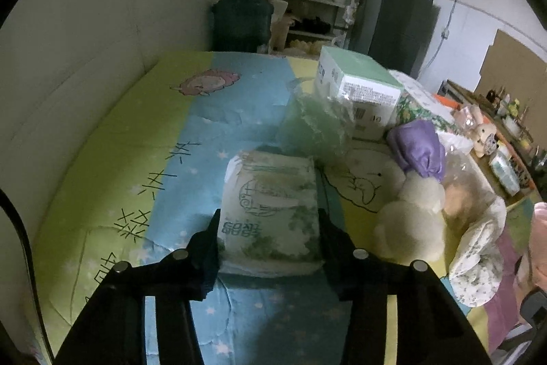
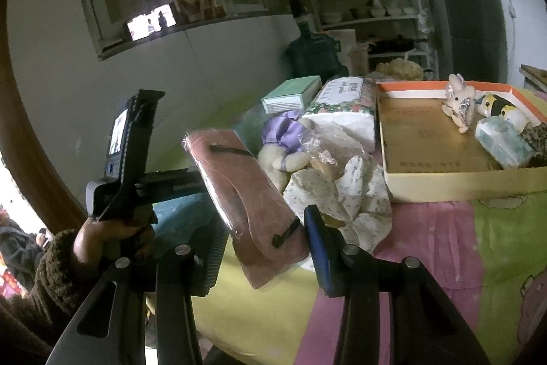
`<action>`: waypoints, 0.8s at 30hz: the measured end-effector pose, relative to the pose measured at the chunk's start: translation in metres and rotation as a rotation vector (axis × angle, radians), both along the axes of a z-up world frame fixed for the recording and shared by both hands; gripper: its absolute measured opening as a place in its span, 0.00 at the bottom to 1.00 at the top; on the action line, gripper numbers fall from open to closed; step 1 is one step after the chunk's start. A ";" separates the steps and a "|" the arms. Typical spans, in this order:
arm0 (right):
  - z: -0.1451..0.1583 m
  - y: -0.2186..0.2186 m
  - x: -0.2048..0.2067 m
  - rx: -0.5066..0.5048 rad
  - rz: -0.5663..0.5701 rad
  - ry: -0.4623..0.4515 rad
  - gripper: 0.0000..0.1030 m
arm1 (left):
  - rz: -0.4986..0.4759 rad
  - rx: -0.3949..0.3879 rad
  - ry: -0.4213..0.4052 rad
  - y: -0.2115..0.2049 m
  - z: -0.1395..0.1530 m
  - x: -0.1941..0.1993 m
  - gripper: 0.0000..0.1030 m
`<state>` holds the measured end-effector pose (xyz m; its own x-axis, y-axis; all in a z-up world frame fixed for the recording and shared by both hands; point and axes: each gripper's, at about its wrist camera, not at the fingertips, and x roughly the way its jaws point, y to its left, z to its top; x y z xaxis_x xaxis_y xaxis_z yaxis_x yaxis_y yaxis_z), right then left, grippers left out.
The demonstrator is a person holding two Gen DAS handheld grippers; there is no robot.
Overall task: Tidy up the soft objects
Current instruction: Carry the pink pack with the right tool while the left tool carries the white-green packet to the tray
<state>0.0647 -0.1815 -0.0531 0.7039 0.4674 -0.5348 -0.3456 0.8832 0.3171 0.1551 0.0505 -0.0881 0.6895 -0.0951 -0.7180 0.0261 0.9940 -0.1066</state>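
My left gripper (image 1: 270, 228) is shut on a green-and-white soft tissue pack (image 1: 270, 207) and holds it over the cartoon quilt (image 1: 143, 153). My right gripper (image 2: 263, 245) is shut on a brown packet in clear wrap (image 2: 239, 190), tilted up to the left. A cream plush bear with a purple bow (image 1: 413, 194) lies right of the left gripper; it also shows in the right wrist view (image 2: 283, 142). A shallow orange-rimmed box (image 2: 441, 139) at the right holds a small rabbit plush (image 2: 458, 105), a yellow-black plush (image 2: 499, 108) and a tissue pack (image 2: 502, 142).
A green-topped carton (image 1: 359, 91), a floral tissue pack (image 2: 342, 98), a crumpled clear bag (image 1: 314, 125) and a floral cloth (image 2: 345, 194) lie on the bed. The white wall runs along the left. A water jug (image 1: 242, 19), shelves and a fridge (image 1: 396, 19) stand behind.
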 end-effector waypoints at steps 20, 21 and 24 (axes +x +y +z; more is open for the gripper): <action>0.020 -0.020 -0.006 0.018 -0.070 -0.058 0.44 | -0.087 -0.067 -0.264 -0.032 0.080 -0.055 0.47; 0.021 -0.023 -0.007 0.020 -0.078 -0.064 0.44 | -0.101 -0.068 -0.272 -0.036 0.084 -0.057 0.47; 0.026 -0.031 -0.009 0.024 -0.104 -0.079 0.44 | -0.151 -0.074 -0.296 -0.053 0.096 -0.057 0.47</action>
